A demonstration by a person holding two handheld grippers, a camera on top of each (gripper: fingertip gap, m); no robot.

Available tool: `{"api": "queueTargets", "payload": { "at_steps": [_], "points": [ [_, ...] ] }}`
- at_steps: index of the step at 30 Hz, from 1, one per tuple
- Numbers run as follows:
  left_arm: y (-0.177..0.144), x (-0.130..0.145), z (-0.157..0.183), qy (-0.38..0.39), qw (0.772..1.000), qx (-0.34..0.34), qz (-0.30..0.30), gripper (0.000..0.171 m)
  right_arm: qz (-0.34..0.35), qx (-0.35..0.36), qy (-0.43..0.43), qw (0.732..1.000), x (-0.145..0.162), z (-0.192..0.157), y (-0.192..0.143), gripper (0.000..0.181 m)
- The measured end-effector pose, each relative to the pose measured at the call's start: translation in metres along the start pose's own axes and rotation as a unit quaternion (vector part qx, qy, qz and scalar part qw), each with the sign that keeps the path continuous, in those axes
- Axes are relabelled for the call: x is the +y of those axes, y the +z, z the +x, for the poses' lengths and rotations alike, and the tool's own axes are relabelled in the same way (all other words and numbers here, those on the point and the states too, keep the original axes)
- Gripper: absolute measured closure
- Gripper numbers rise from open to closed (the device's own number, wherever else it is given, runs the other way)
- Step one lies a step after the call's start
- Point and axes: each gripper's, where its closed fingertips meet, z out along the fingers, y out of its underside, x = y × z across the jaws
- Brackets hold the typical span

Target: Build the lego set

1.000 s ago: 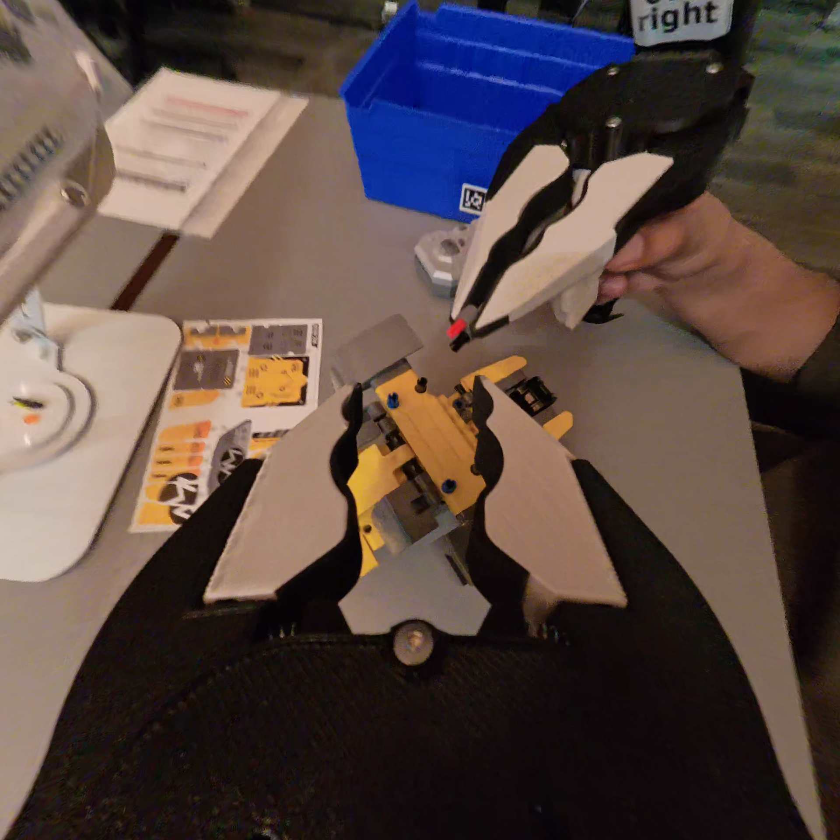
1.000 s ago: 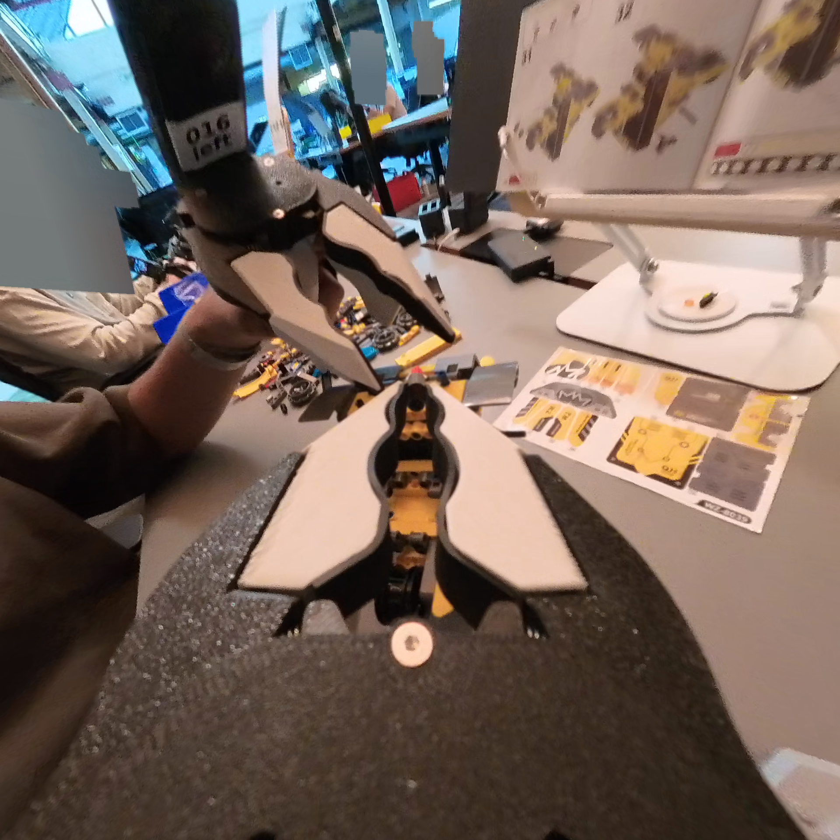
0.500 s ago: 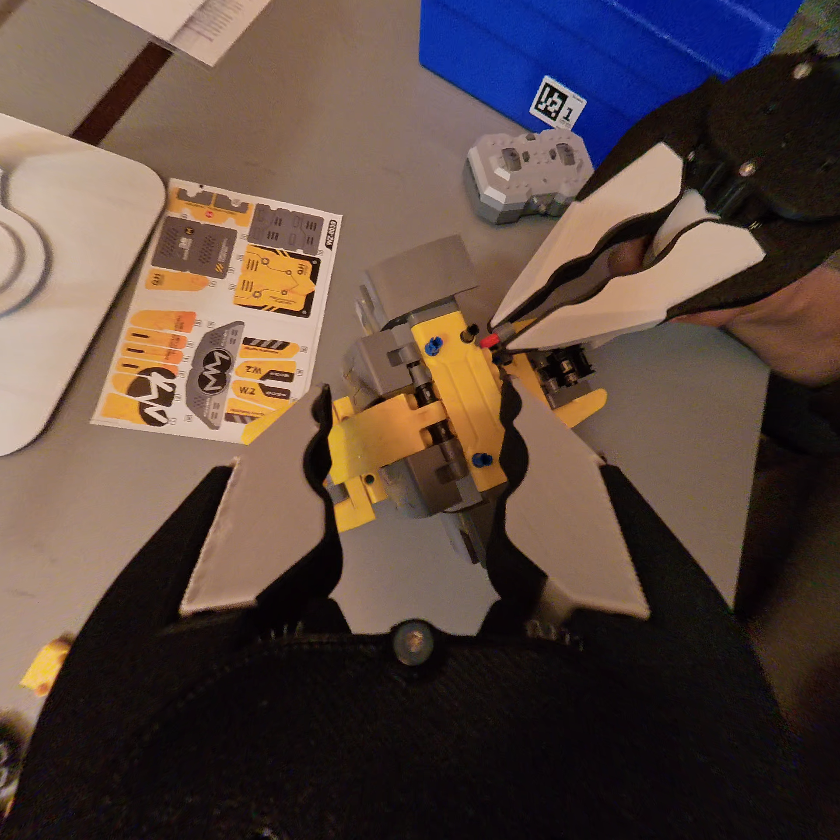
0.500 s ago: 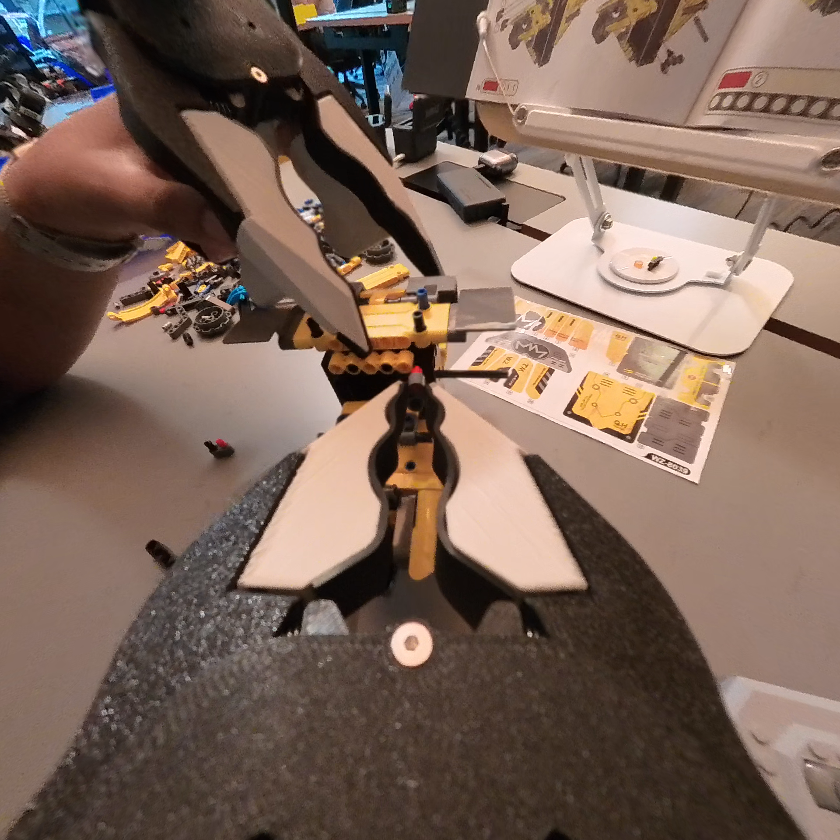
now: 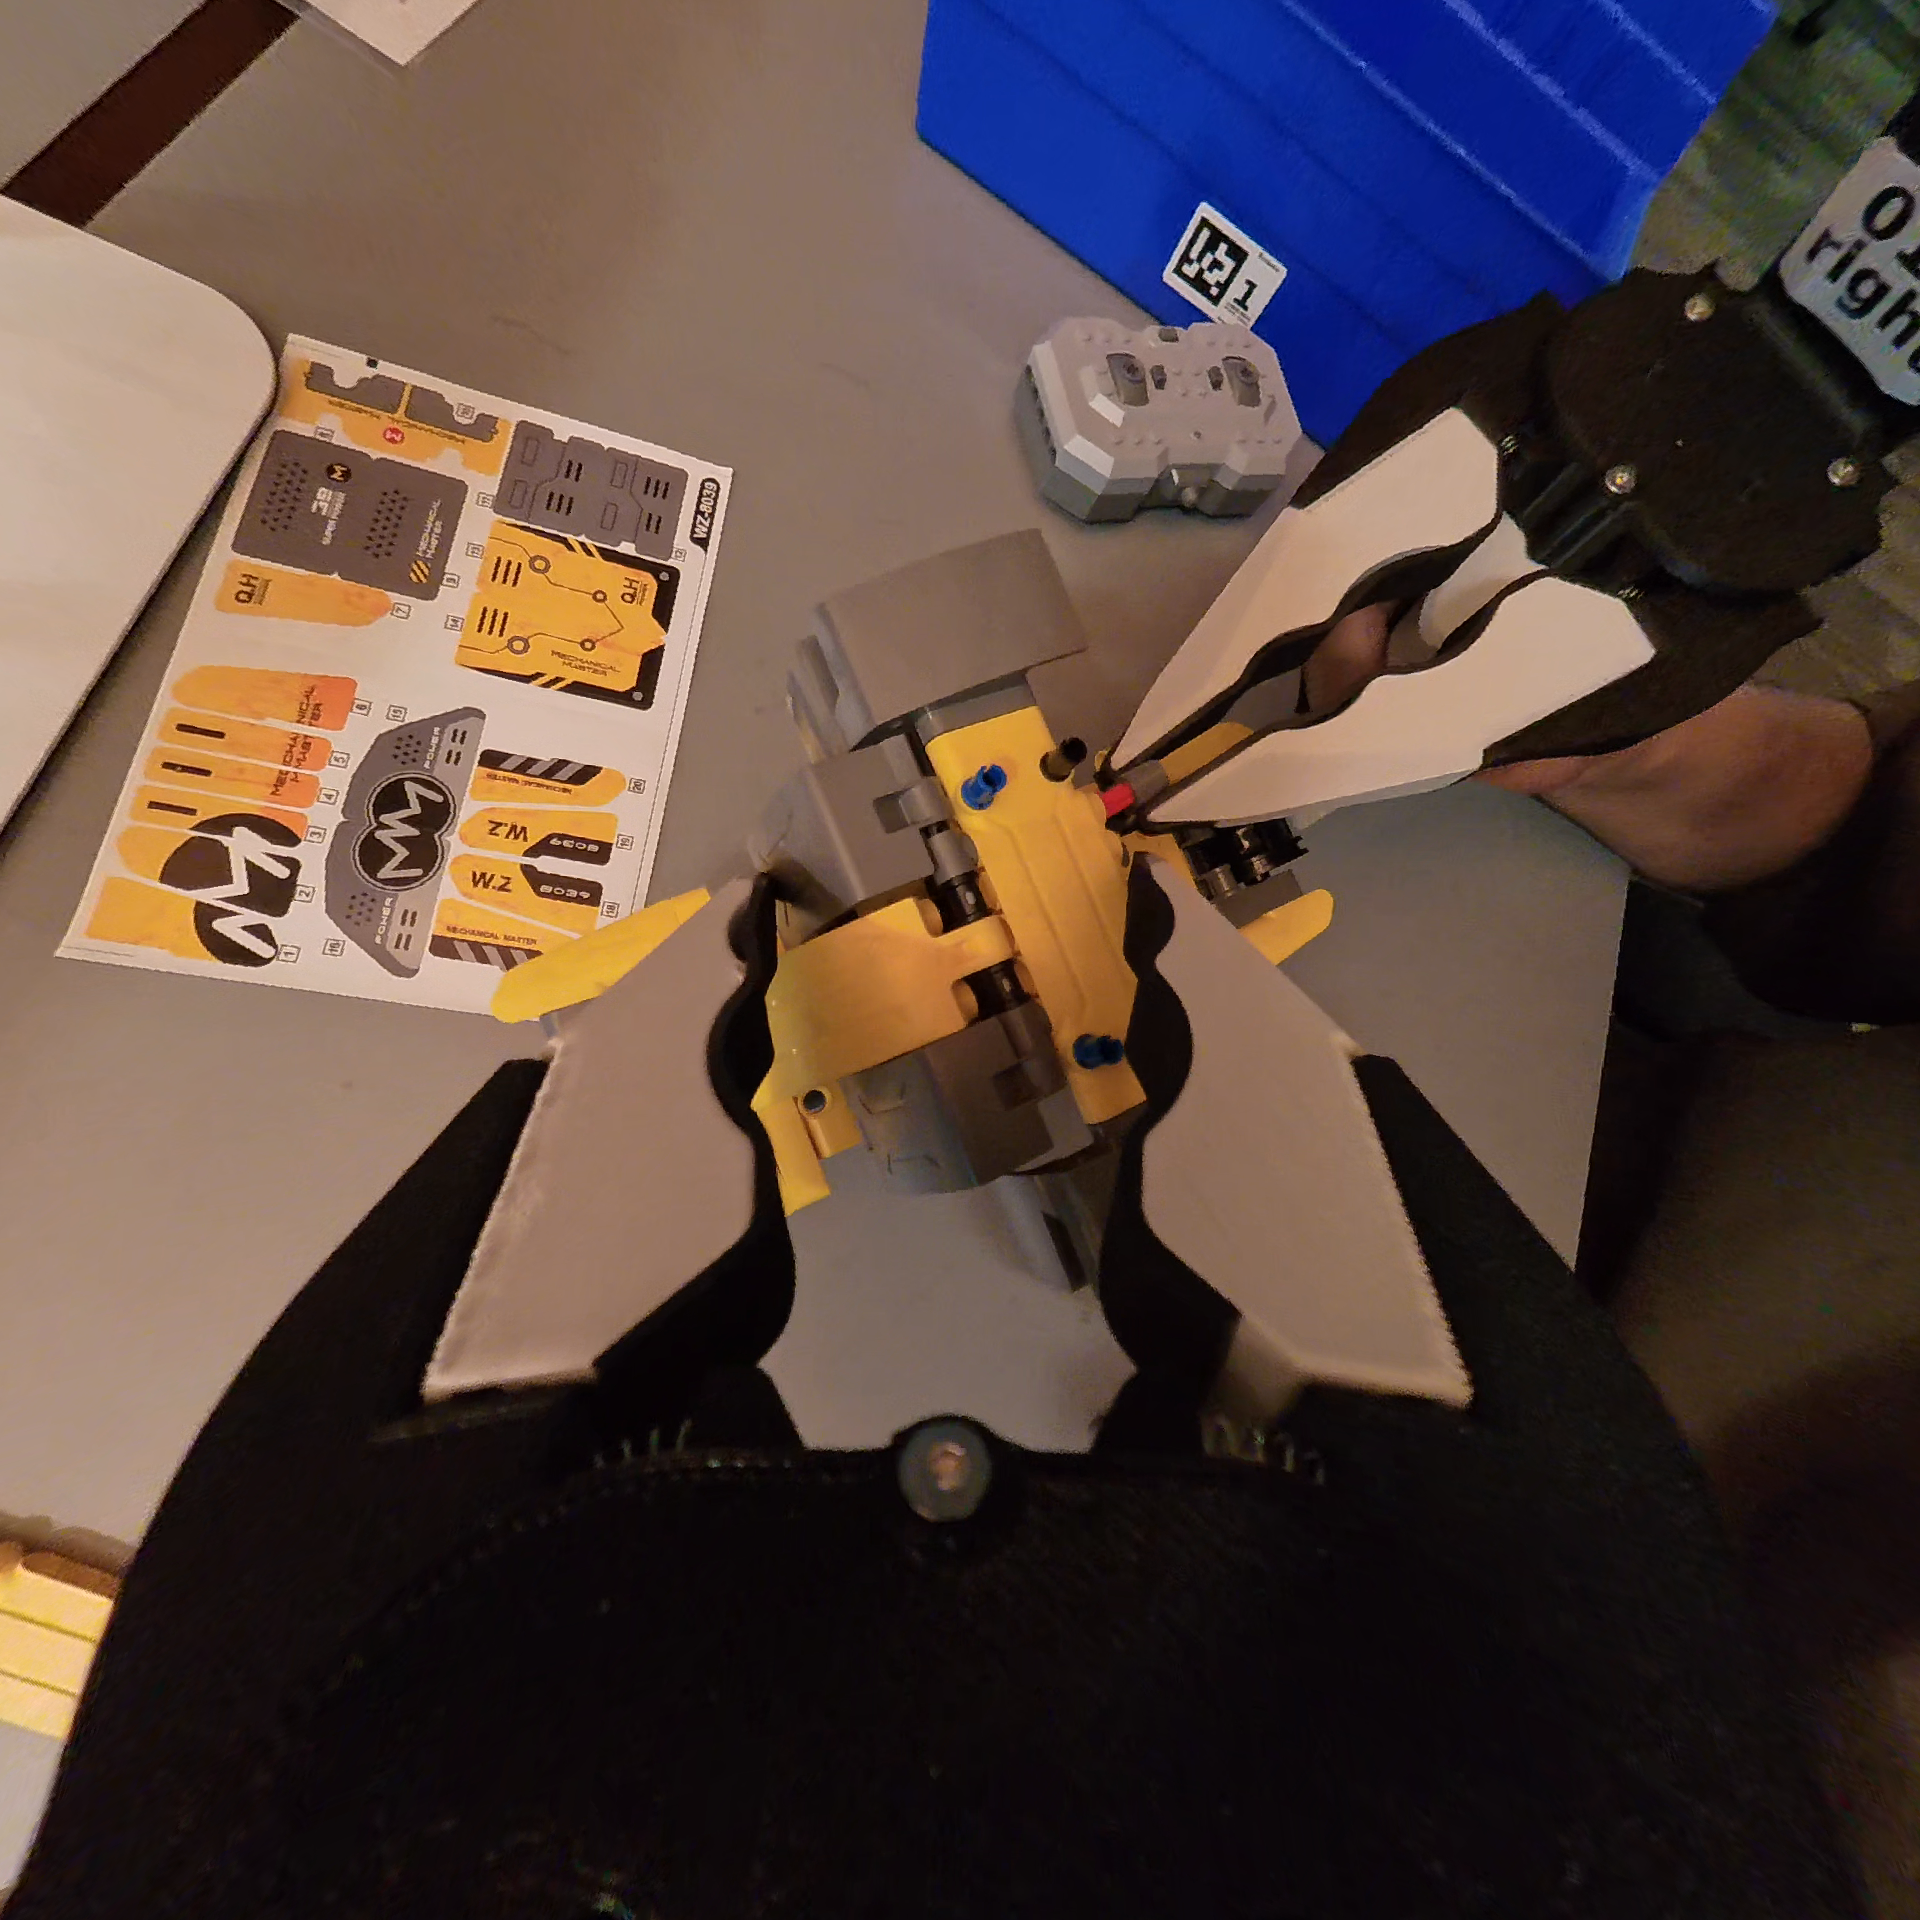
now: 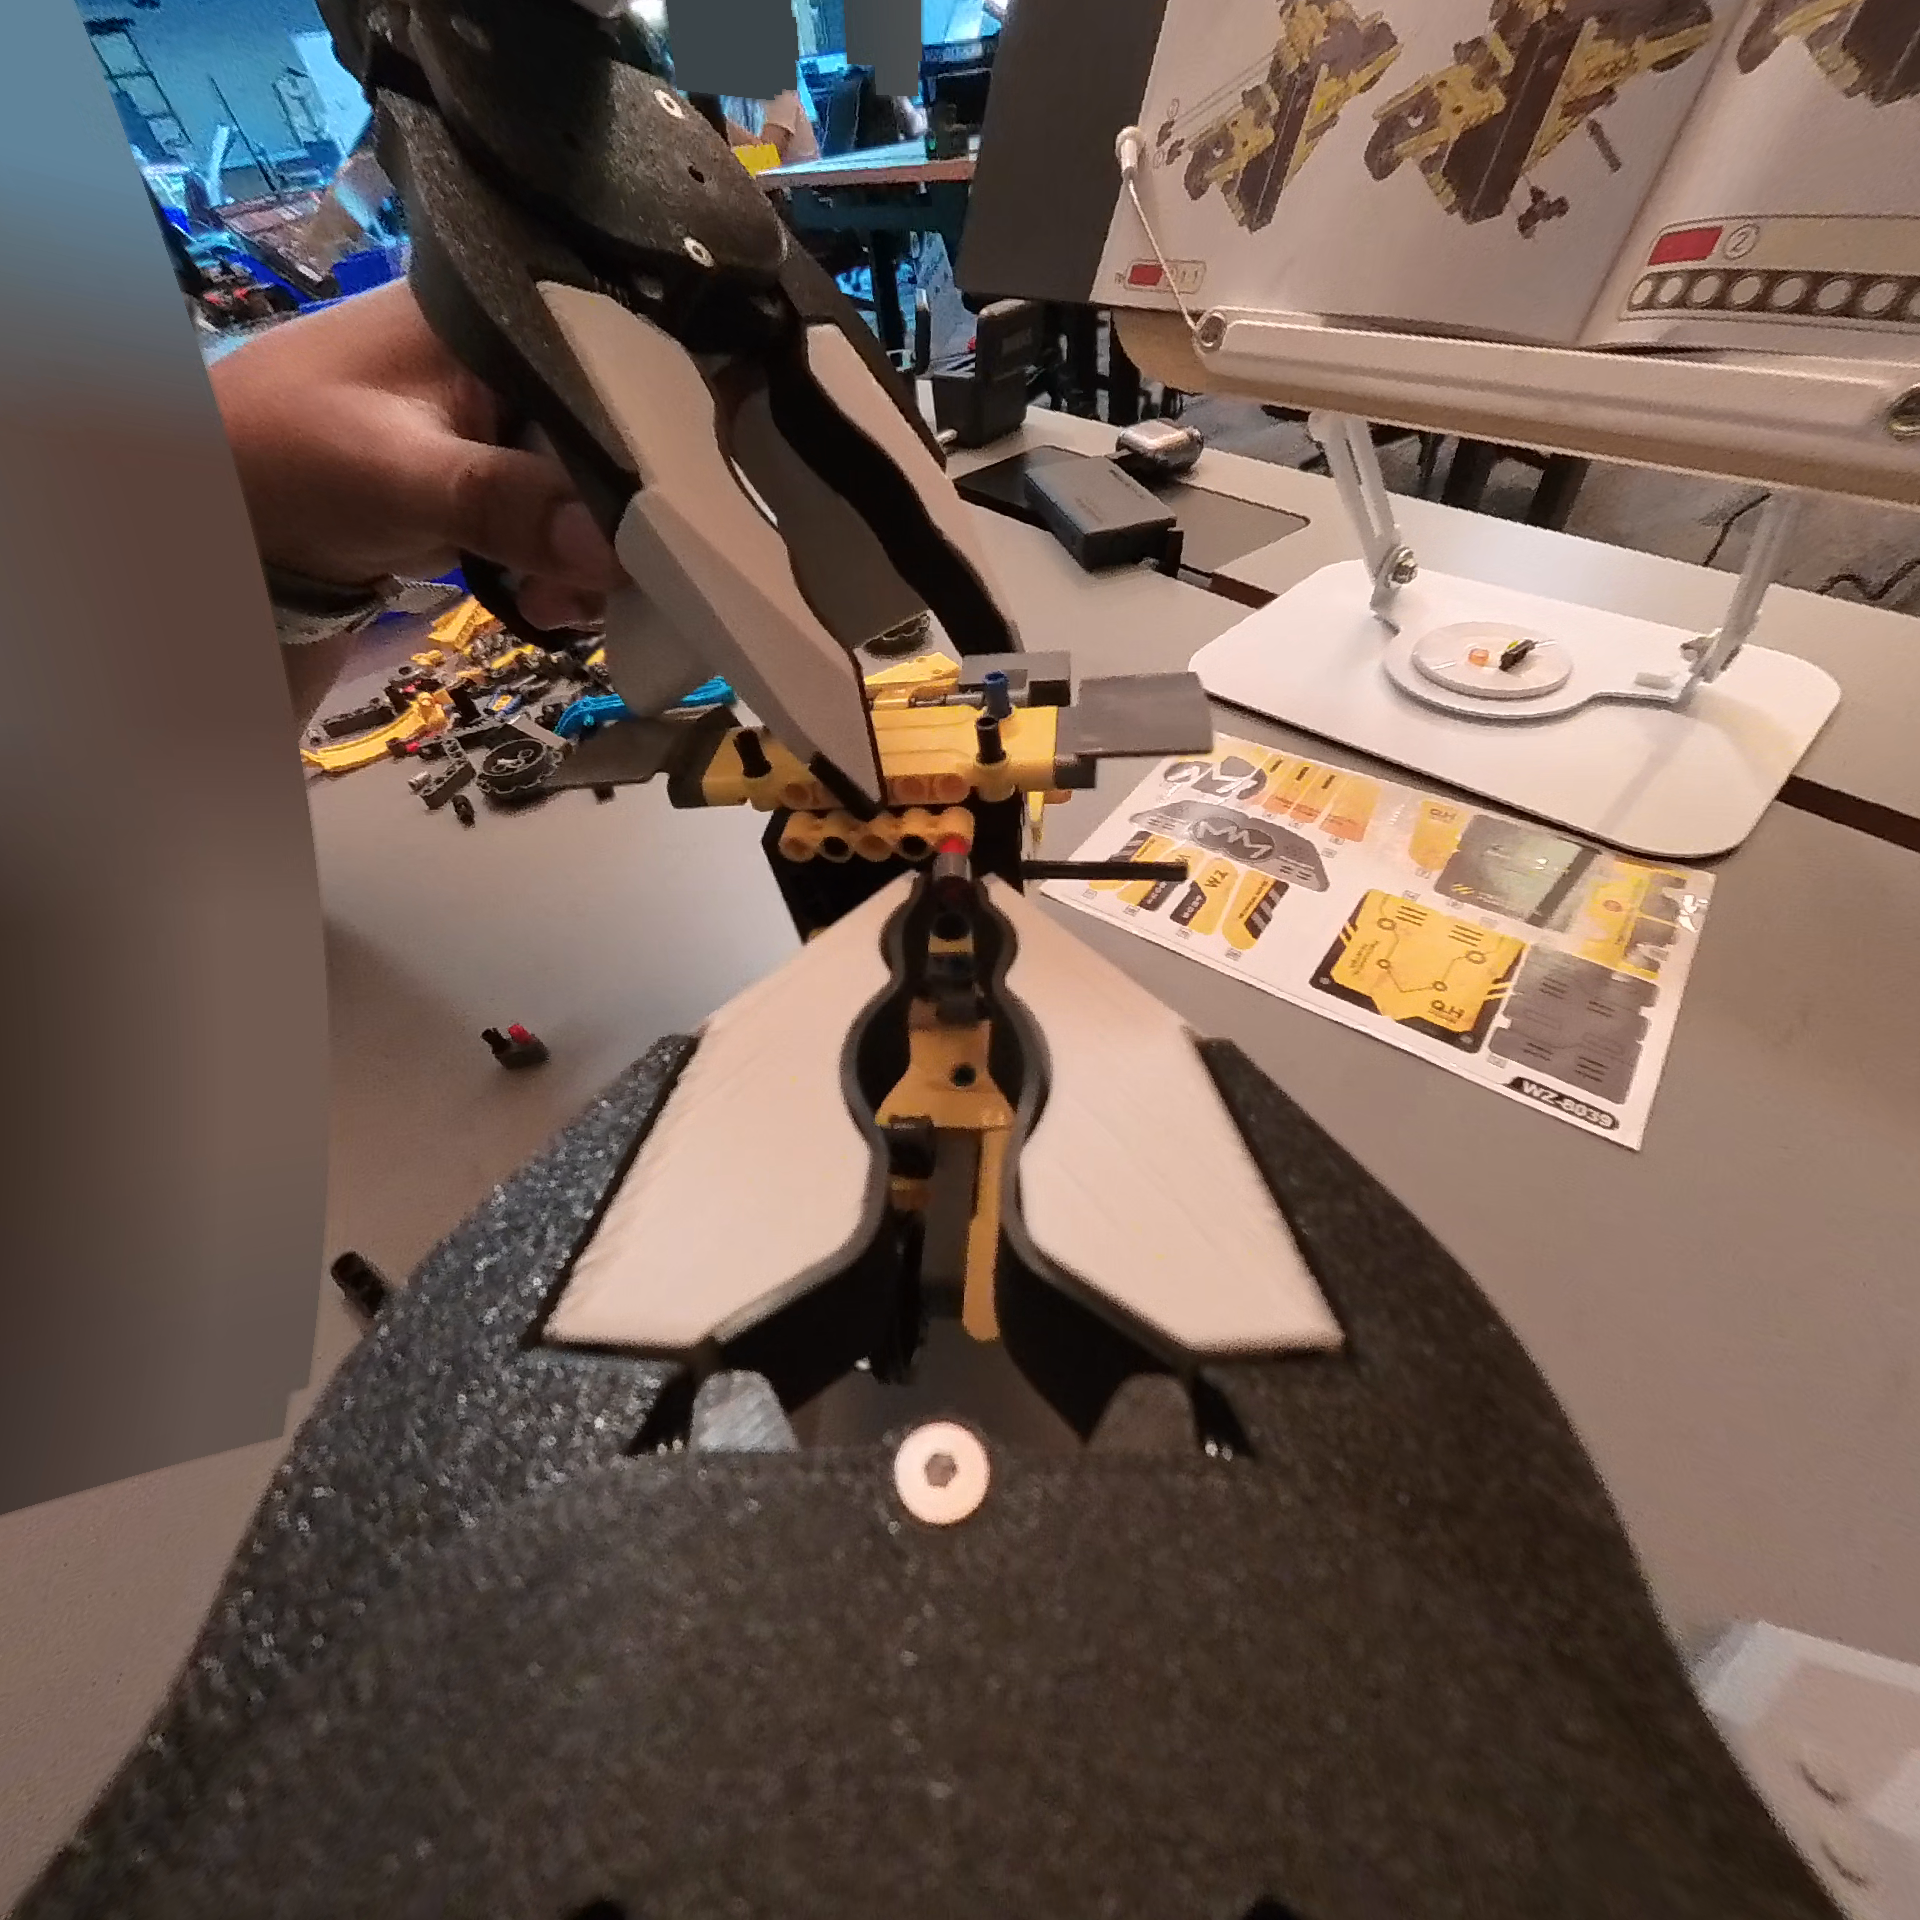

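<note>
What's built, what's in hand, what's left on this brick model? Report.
Built: a yellow-and-grey brick model, clamped by the left gripper. In hand: the right gripper holds a red-tipped pin at the model's side. Left: loose parts piled on the table and a sticker sheet, seemingly unpeeled.

Left gripper (image 5: pixel 951 904) fingers spread; right gripper (image 6: pixel 951 868) fingers pinched together.

Left claw (image 5: pixel 951 935): black grainy foam-textured body, flat pale grey fingers (image 5: pixel 623 1174) edged with wavy black inner pads, one silver screw at centre base. Right claw (image 6: pixel 948 883): same build, speckled black shell, pale fingers (image 6: pixel 758 1153), round silver screw below the gap. White label with dark print on right handle. Woven wristband (image 6: pixel 348 613) at left wrist. Dark sleeve (image 5: pixel 1766 935) on right arm.
</note>
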Motion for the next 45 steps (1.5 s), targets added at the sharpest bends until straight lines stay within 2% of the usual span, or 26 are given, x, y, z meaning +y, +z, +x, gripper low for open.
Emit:
{"api": "queueTargets", "payload": {
  "at_steps": [11,18,23,30,34,45],
  "points": [
    [-0.001,0.0,-0.003,-0.015,1.0,0.005,0.004,0.107,-0.01,0.005,-0.015,1.0,0.005,0.002,0.002,0.175],
    [-0.002,0.0,-0.005,-0.028,0.999,0.014,0.008,0.107,0.038,0.021,-0.016,0.999,-0.009,0.007,-0.004,0.175],
    [-0.003,-0.001,-0.01,-0.053,0.998,0.04,0.015,0.106,0.059,0.006,0.02,0.998,-0.01,0.01,-0.003,0.175],
    [-0.001,-0.001,-0.008,-0.047,0.998,0.033,0.013,0.106,0.031,-0.003,0.009,0.999,-0.008,0.003,-0.002,0.175],
    [0.0,-0.001,-0.004,-0.034,0.999,0.023,0.009,0.106,0.002,0.022,-0.025,0.999,-0.001,0.003,0.002,0.175],
    [0.001,-0.001,-0.005,-0.04,0.999,0.018,0.01,0.105,0.011,0.024,-0.009,1.0,-0.001,0.005,0.003,0.175]
  ]
}}
